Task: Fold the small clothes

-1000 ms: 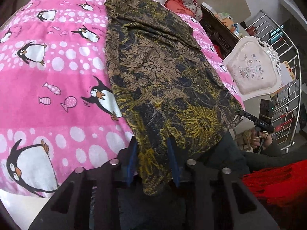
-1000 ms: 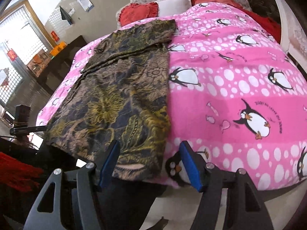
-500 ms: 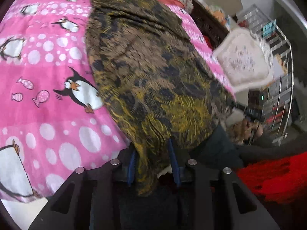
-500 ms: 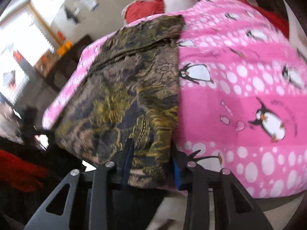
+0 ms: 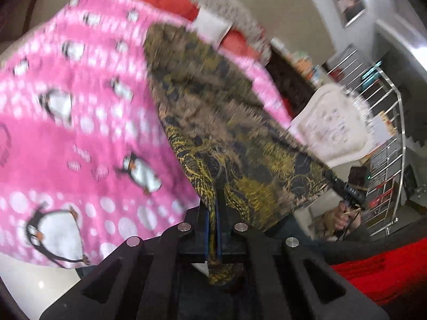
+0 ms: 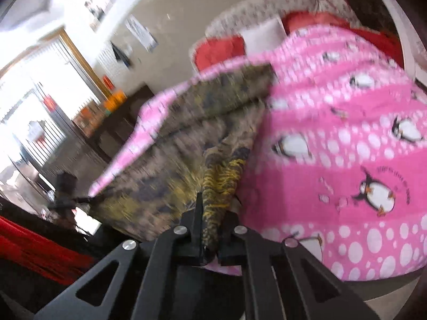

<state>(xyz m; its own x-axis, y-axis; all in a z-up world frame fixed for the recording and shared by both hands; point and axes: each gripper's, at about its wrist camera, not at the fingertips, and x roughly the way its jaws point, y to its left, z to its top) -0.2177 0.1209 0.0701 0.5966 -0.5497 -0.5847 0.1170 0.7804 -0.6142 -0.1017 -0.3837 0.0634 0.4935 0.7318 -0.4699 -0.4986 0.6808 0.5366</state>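
A dark garment with a gold and brown floral print lies lengthwise on a bed with a pink penguin blanket. My left gripper is shut on the garment's near hem at one corner. My right gripper is shut on the near hem at the other corner. The near end of the garment is lifted off the bed between the two grippers. Both views are motion-blurred. The right gripper also shows in the left wrist view.
Red and white pillows lie at the head of the bed. A white padded chair back and a metal rack stand to the right. A dark cabinet stands to the left. The pink blanket covers the bed's right side.
Both grippers have closed on the garment's near hem and risen. The near end of the garment has come up off the bed, and both cameras have tilted upward.
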